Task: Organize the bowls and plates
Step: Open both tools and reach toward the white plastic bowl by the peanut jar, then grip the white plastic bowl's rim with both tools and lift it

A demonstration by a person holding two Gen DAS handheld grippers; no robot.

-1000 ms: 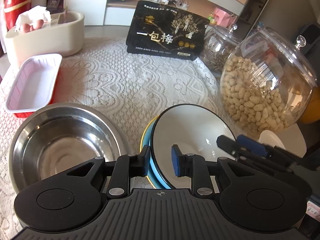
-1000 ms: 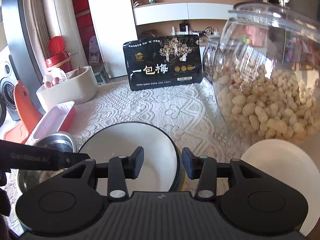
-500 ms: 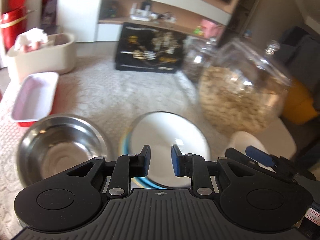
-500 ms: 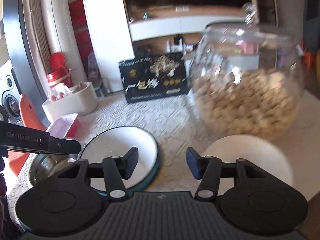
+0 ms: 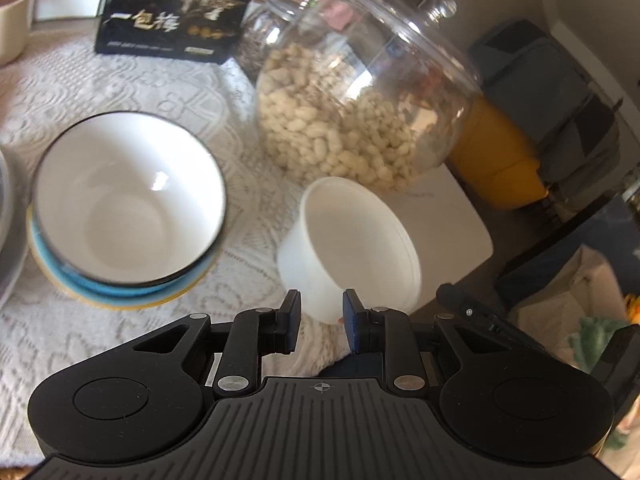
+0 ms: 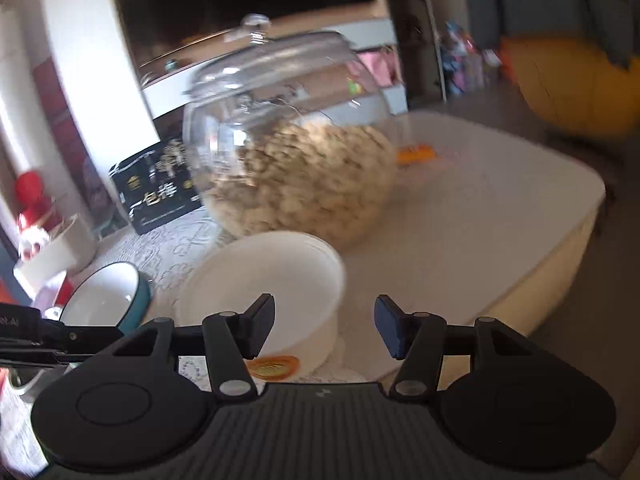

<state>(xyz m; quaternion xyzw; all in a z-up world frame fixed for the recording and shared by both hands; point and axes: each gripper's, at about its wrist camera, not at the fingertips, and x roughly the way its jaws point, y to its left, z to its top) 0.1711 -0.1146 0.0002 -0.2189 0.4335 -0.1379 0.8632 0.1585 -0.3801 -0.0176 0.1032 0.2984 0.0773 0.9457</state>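
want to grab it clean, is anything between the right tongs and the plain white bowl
Nothing visible does. The right tongs are open, with the white bowl just ahead and slightly left. The peanut jar stands behind it.

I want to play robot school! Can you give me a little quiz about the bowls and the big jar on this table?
1. True or false: the peanut jar has its lid on.
2. Pick one: the black-rimmed white bowl sits inside A) a blue dish, B) a steel basin, C) a red tray.
3. In one word: what is inside the plain white bowl in front of the jar?

Key: 1 true; 2 A; 3 nothing, it is empty.
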